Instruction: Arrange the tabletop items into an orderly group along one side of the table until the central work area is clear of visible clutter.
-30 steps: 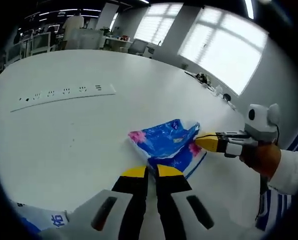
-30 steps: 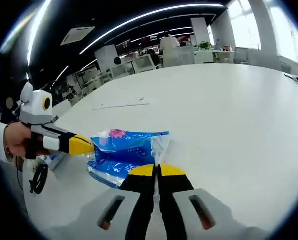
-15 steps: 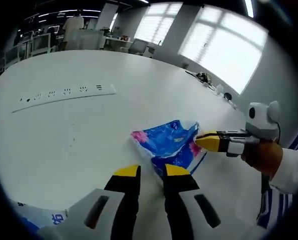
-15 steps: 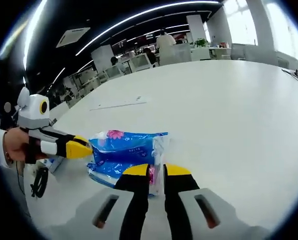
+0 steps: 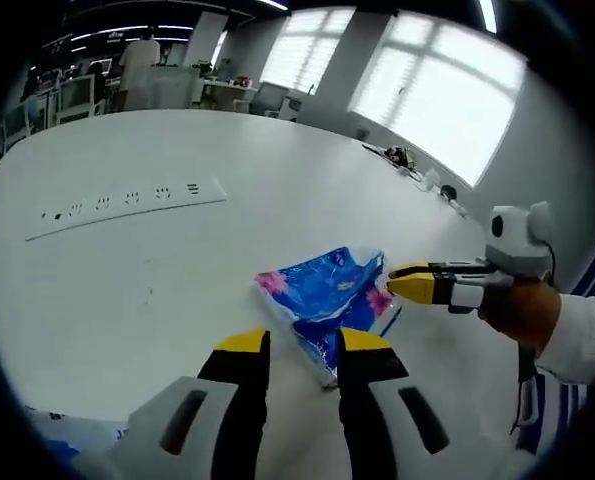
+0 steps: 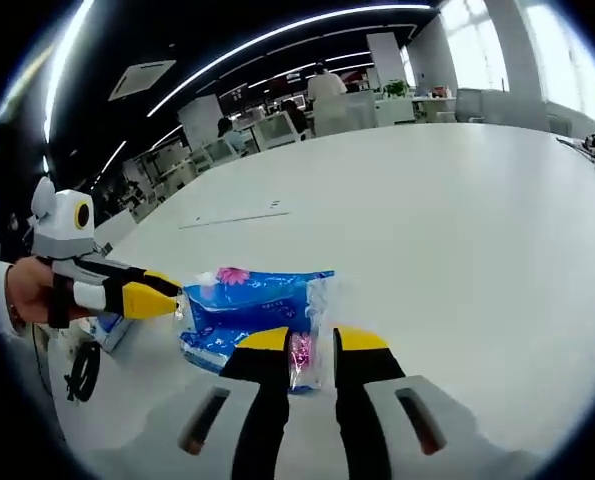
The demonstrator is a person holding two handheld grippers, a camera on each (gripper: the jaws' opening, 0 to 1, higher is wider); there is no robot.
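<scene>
Now — blue packet (image 5: 327,300) between 2 tools | left tool (image 5: 304,342) open | right tool (image 6: 302,339) open

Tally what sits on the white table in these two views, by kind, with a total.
Blue plastic tissue pack: 1
Power strip set in the table: 1
Blue-and-white package at the near edge: 1
Small cluttered items at the far edge: too small to count
Total countable: 3

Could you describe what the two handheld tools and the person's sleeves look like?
Each tool, the left tool and the right tool, has two black jaws with yellow tips on a light grey body. A white sleeve shows, and a black cable hangs nearby.
</scene>
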